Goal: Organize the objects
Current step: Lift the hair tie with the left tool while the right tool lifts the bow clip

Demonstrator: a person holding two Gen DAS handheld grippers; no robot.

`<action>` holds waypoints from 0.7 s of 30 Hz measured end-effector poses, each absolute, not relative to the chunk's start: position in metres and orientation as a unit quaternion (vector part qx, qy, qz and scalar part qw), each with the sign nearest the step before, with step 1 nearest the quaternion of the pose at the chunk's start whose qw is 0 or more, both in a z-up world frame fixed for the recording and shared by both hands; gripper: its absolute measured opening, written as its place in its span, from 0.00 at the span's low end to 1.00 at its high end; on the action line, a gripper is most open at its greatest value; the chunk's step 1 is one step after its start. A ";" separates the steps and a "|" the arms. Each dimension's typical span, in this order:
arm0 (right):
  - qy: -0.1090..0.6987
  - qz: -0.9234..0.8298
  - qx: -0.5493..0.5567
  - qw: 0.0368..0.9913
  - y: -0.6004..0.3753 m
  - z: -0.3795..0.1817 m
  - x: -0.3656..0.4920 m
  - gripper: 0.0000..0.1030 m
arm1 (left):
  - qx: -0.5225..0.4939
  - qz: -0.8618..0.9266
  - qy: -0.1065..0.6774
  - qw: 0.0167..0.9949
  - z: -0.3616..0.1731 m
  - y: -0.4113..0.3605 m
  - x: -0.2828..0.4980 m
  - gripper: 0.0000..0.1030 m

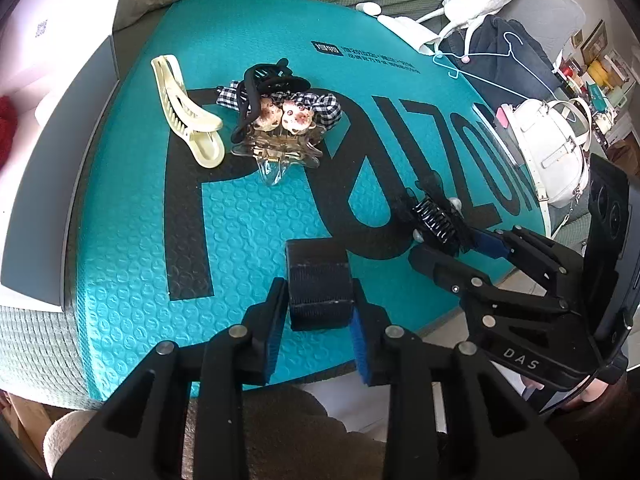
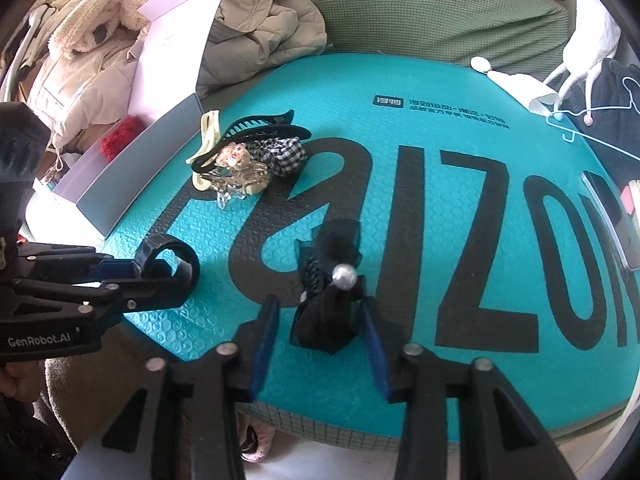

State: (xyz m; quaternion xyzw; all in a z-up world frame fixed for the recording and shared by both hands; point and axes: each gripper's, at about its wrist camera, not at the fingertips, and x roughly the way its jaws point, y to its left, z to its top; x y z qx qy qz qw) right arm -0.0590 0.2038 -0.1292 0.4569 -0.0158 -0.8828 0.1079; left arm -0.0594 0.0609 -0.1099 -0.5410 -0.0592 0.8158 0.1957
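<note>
My left gripper [image 1: 318,316] is shut on a black looped strap [image 1: 318,292] just above the teal mat [image 1: 132,248]; it also shows in the right wrist view [image 2: 168,260]. My right gripper [image 2: 320,332] straddles a black mesh bow hair clip with pearls [image 2: 326,312], jaws apart at its sides. It also shows in the left wrist view [image 1: 438,220]. A pile of hair accessories lies at the mat's far side: a cream clip [image 1: 184,112], a black claw clip [image 1: 260,80], a checked scrunchie [image 1: 320,106] and a clear clip [image 1: 276,156].
An open white and grey box [image 2: 132,168] with something red inside stands left of the mat. Coats are heaped behind it. A white handbag [image 1: 554,148], hangers and dark clothes lie to the right. The mat rests on a green sofa.
</note>
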 end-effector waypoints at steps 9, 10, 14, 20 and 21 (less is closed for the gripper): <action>-0.038 -0.889 0.446 0.096 0.212 -0.129 -0.068 0.50 | -0.527 0.826 -0.053 0.194 -0.113 0.068 -0.071 0.38; -0.041 -0.890 0.444 0.095 0.213 -0.129 -0.069 0.50 | -0.525 0.827 -0.050 0.194 -0.113 0.069 -0.072 0.41; -0.055 -0.891 0.440 0.093 0.217 -0.130 -0.074 0.50 | -0.518 0.832 -0.033 0.195 -0.113 0.077 -0.074 0.47; -0.053 -0.895 0.434 0.091 0.214 -0.132 -0.075 0.50 | -0.502 0.845 0.022 0.184 -0.114 0.092 -0.066 0.47; -0.048 -0.895 0.434 0.088 0.213 -0.133 -0.074 0.45 | -0.499 0.847 0.036 0.177 -0.114 0.094 -0.065 0.42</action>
